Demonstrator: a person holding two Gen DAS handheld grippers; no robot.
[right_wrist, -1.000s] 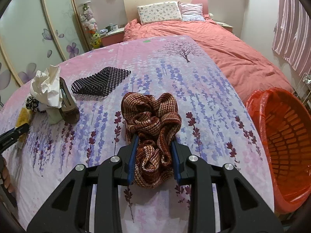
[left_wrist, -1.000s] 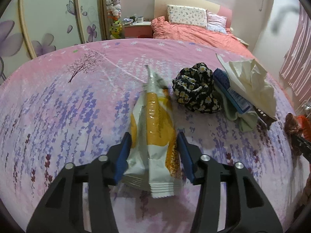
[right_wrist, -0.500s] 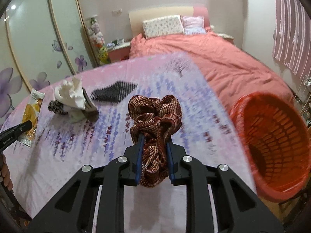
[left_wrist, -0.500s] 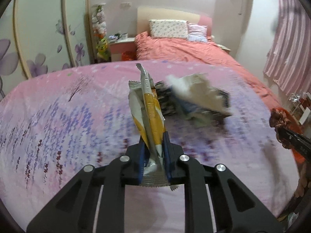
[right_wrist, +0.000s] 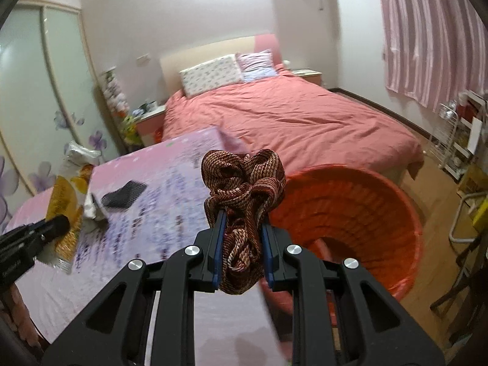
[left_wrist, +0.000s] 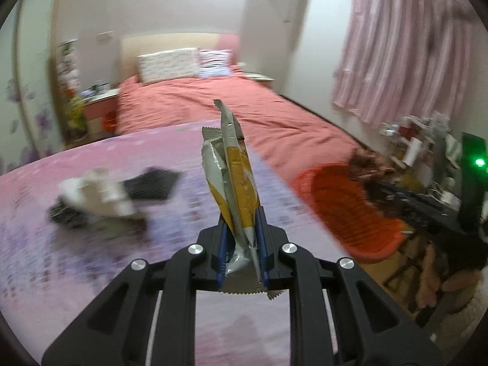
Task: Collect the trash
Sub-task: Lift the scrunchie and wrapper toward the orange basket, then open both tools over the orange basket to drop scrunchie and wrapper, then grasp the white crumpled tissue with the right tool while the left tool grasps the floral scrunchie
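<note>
Both pieces are lifted clear of the tabletop [right_wrist: 170, 164]: the left hand-held gripper [left_wrist: 242, 256] pinches a snack wrapper [left_wrist: 231, 180], the right hand-held gripper [right_wrist: 241, 250] clamps a brown woven cloth [right_wrist: 244, 189], apparently bound for the orange basket [right_wrist: 360, 213] at right.

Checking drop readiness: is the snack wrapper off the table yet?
Off. The wrapper stands pinched in the left gripper, raised above the table.

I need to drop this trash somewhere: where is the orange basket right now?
In the right wrist view the orange basket stands on the floor at lower right, beside the purple-covered table and before the red bed, just behind the brown scrunchie in the right tongs.
</note>
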